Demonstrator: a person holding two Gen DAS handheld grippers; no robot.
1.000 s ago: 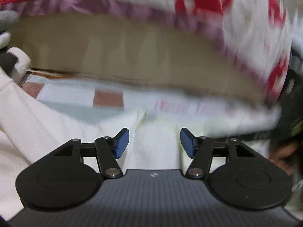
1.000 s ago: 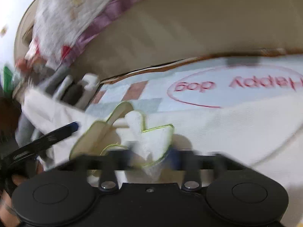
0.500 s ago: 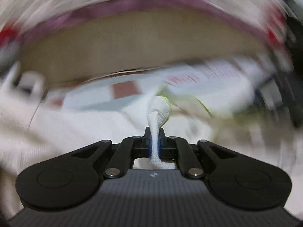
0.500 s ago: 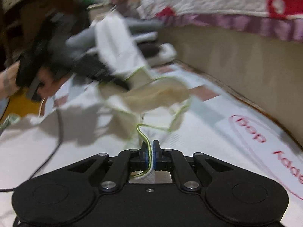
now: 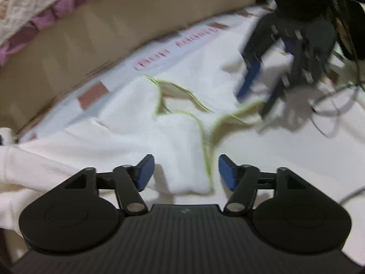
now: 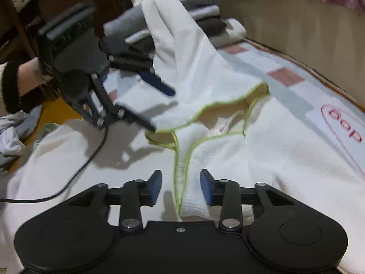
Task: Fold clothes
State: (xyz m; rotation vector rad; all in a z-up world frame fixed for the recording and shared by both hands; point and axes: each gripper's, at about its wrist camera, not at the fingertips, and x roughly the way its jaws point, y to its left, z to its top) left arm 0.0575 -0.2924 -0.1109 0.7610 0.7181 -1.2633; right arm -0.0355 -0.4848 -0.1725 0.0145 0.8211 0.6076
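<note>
White garment (image 6: 228,155) with green-edged collar lies spread on the patterned mat (image 6: 296,86), beside the beige bed side (image 5: 91,34). Folded grey clothes stack (image 6: 205,11) behind it. Left gripper (image 5: 184,172): jaws just opened wide, cloth fold between, untouched. Right gripper (image 6: 181,187): jaws just opened partway, collar edge loose between. Black cable (image 6: 68,182) crosses the cloth.

Red "dog" lettering (seen upside down) on pale mat (image 6: 337,123); pink marks elsewhere too blurred to read
</note>
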